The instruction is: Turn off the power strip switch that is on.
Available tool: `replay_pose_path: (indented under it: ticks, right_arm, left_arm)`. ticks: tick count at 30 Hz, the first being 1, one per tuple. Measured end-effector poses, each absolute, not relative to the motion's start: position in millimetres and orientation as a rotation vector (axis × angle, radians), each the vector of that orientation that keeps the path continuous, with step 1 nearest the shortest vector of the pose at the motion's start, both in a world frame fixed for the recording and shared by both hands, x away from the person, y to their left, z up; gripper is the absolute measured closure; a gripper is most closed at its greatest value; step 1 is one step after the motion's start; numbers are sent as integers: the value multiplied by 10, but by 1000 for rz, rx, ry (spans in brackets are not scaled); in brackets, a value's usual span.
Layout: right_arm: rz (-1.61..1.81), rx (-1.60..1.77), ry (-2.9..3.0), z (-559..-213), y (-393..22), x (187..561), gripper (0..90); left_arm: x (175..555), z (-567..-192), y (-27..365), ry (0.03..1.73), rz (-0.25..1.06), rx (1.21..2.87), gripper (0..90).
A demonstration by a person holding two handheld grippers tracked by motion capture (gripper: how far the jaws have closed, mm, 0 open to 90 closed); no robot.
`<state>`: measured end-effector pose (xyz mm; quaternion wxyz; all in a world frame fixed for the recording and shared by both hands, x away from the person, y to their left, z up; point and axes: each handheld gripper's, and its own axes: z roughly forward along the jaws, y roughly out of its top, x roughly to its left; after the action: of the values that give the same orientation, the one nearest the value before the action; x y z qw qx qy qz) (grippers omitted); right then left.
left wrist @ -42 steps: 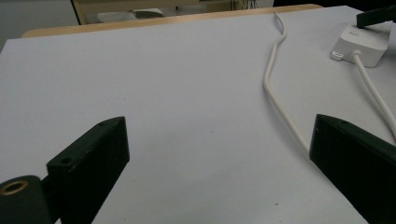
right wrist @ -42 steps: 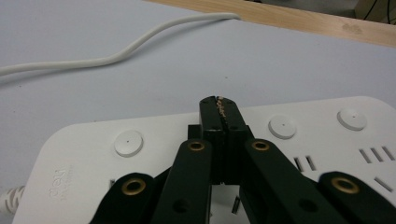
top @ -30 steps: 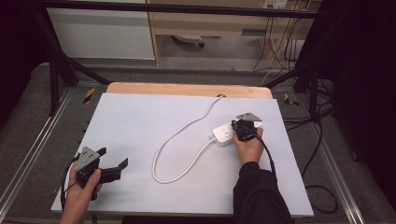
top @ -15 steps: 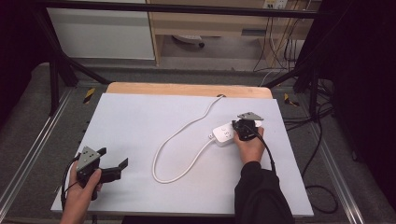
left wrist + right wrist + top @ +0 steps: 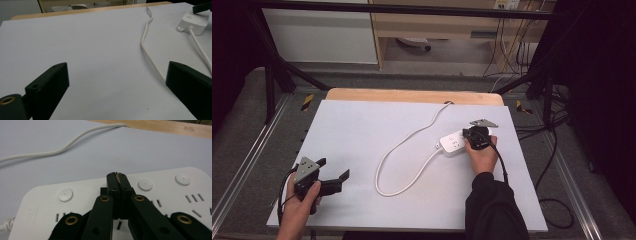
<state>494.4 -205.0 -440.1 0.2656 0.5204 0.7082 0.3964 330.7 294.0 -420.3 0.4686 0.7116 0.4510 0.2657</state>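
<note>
- Since a second ago I see almost no change: my right gripper (image 5: 117, 178), jaws pressed together with nothing between them, stays tip-down on the white power strip (image 5: 452, 144).
- Its cord (image 5: 404, 150) loops away beyond the tips.
- My left gripper (image 5: 334, 180) remains spread wide, empty, well apart from both.
- I judge a button press underway.

White power strip (image 5: 453, 144) with white round buttons and dark slots, faint grey lettering at one end in the right gripper view. Its cable (image 5: 407, 150) is showing white too. Table (image 5: 362, 125) is showing pale grey-white, with a light wood strip along the far edge. Both grippers, left (image 5: 334, 181) and right (image 5: 117, 176), are showing black with brass-coloured screw holes, grey plates on top. Sleeve (image 5: 494, 210) black.
</note>
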Motion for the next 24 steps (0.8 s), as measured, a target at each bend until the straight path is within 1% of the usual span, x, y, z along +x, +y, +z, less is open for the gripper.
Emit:
replay_pose_path:
  ticks: [5,12,13,16,18,21,24]
  right_arm:
    - [1154,1455,1858,-4405,-2073,4939,900]
    - [1190,1447,1846,-4308,-2058,4916,900]
    - [1194,1448,1850,-4304,-2064,4912,859]
    - [1194,1435,1870,-4298,-2068,4898,821]
    - [1207,1426,1866,-4277,-2066,4887,768]
    - [1235,1402,1851,-4235,-2074,4877,720]
    - [1260,1404,1833,-4216,-2091,4874,627]
  left_arm:
    - [3307,-4204,2948,1109,651,1743,48]
    - [3306,-4200,2951,1104,653,1745,48]
    - [3304,-4199,2950,1105,654,1744,48]
    - [3304,-4199,2951,1105,654,1744,48]
    - [3304,-4198,2951,1105,654,1744,48]
    - [3302,-4197,2953,1104,654,1744,48]
    - [3297,-4195,2957,1103,652,1742,48]
